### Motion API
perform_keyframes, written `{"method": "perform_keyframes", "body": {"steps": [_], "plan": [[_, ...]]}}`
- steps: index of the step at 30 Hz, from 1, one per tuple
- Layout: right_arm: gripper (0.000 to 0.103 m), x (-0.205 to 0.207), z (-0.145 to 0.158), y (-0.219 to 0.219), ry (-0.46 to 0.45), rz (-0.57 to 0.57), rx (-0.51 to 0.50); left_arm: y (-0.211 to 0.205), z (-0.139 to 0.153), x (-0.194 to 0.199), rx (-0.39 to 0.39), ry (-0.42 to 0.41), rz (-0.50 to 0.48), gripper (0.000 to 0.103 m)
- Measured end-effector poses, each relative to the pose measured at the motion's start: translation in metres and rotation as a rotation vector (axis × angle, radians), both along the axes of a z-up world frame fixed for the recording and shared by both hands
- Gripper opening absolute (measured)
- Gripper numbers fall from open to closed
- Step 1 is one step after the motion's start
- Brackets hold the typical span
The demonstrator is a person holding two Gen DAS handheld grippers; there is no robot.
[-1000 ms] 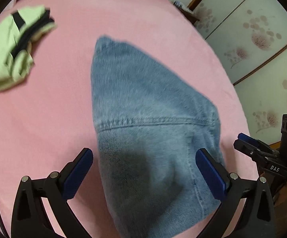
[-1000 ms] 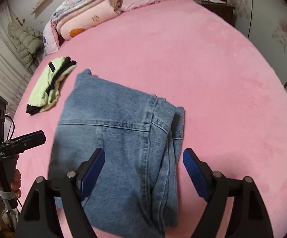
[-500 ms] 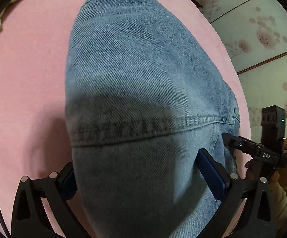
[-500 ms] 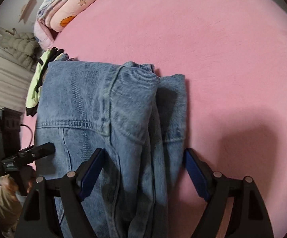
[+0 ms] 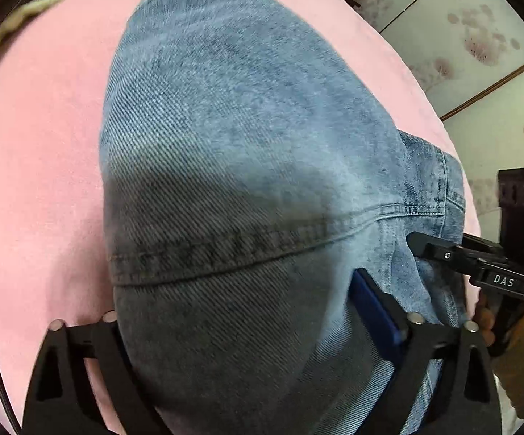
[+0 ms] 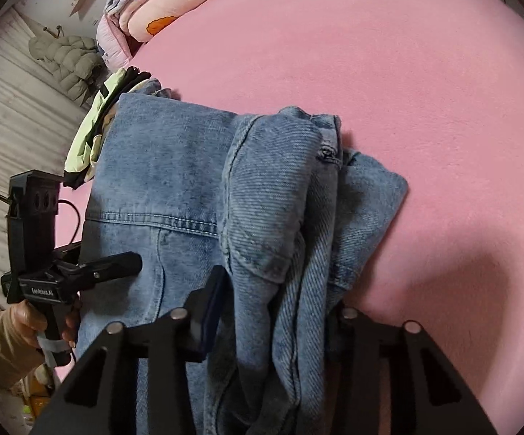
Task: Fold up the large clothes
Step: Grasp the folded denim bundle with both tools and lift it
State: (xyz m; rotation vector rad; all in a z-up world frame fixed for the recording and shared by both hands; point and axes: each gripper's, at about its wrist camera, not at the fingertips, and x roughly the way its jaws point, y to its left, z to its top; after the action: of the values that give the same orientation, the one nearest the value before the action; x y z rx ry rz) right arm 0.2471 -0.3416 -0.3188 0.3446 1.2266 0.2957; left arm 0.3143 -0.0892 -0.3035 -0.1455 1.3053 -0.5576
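Both tongs have dropped onto the denim garment [image 6: 175,166] over the last second; a second ago they hung above it with fingers spread and bare pink bed [image 6: 389,72] showing between them. Now the left tongs [image 5: 247,340] straddle the near hem, with cloth covering the left finger and the blue pad of the right one pressed against the fabric. They look gripped on the denim. The right tongs [image 6: 276,319] have narrowed around the bunched fold at the garment's right side and appear closed on it. The garment lies on the near part of the bed, its far left corner touching the green top [image 6: 91,134]. With both near corners seemingly held, the next fold can likely begin.
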Motion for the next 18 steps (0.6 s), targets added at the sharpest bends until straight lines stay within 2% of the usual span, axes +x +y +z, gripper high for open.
{"method": "perform_keyframes", "body": {"steps": [4, 6, 11, 15, 18], "plan": [[0.025, -0.010, 0.019, 0.014, -0.055, -0.002, -0.100, -0.016, 0.031, -0.022, 0.097, -0.108, 0.015, 0.063], [0.023, -0.016, 0.033, 0.021, -0.080, -0.014, -0.136, -0.017, 0.046, -0.033, 0.102, -0.143, 0.039, 0.058], [0.021, -0.046, 0.081, 0.035, -0.160, -0.036, -0.178, -0.005, 0.094, -0.071, 0.073, -0.218, 0.041, 0.054], [0.021, -0.079, 0.120, 0.059, -0.196, -0.031, -0.182, 0.039, 0.126, -0.104, 0.024, -0.167, 0.037, 0.053], [0.021, -0.099, 0.141, 0.090, -0.195, -0.002, -0.177, 0.071, 0.145, -0.122, 0.026, -0.144, 0.042, 0.053]]}}
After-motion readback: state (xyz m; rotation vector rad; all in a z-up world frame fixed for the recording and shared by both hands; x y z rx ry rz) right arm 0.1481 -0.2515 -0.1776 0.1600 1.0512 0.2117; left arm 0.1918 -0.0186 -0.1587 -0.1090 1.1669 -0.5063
